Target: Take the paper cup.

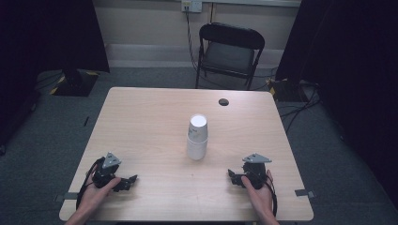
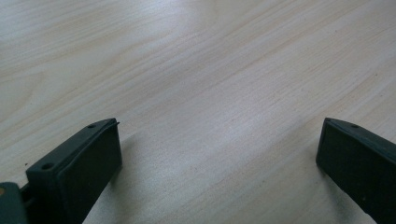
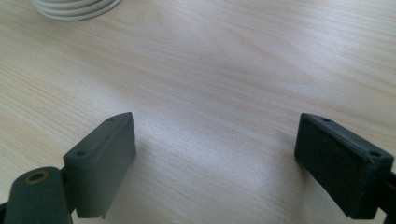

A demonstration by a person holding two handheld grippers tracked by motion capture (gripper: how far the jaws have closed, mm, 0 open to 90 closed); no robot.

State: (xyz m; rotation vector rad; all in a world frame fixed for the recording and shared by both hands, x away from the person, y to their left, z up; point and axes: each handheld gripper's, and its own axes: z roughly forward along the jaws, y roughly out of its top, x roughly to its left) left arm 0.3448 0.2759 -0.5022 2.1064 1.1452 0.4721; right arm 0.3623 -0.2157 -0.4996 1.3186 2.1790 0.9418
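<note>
no legible text, labels, brands, numbers or signs on anything

Stacked cups [image 1: 197, 137] stand upright between both tools.

Black folding chair [image 1: 231, 52] beyond wooden table [image 1: 145, 122], grey carpet [image 1: 42, 140], dark curtains [image 1: 51, 33]

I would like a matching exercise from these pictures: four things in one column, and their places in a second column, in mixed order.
Things:
1. stack of white paper cups
2. left claw
3. black folding chair
4. small dark hole in the tabletop

Places:
A. on the floor beyond the far edge of the table
B. near the table's far edge, to the right
C. about the middle of the table
D. near the front left corner of the table, held in a hand

Pairs: 1-C, 2-D, 3-A, 4-B
</note>
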